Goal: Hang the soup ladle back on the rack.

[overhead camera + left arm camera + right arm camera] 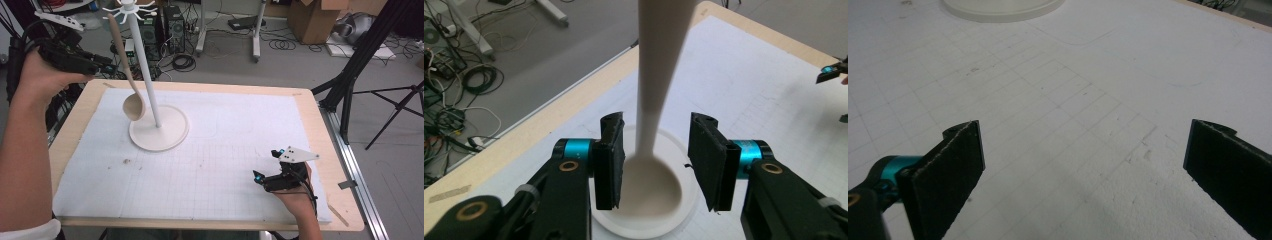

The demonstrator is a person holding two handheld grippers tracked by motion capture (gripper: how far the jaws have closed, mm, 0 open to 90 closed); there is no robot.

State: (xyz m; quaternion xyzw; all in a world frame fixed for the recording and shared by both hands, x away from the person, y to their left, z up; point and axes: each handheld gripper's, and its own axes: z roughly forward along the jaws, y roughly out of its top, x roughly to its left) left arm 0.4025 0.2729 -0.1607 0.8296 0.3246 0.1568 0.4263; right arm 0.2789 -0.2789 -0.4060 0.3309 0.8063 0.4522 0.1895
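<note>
beige spoon (655, 100): long wooden-looking ladle, hung by its handle tip from a hook at the top of the white stand (148, 80); bowl low, just over the stand's round base (170, 135).
long axis: near upright, slightly tilted; handle runs up and away from the left gripper, bowl toward it.
spoon vs left gripper (659, 165): bowl sits between the two pads and a little beyond them, handle rising ahead through the middle of the gap.
left gripper state: jaws apart, pads clear of the spoon on both sides; nothing clamped.
right gripper (1083, 175): jaws wide apart, nothing between them, low over the white gridded mat (225, 165), well apart from the stand.
nearer hand: left, by far.
coming move (judgement): likely backing the left gripper off without knocking the bowl.
writing: none readable.
</note>
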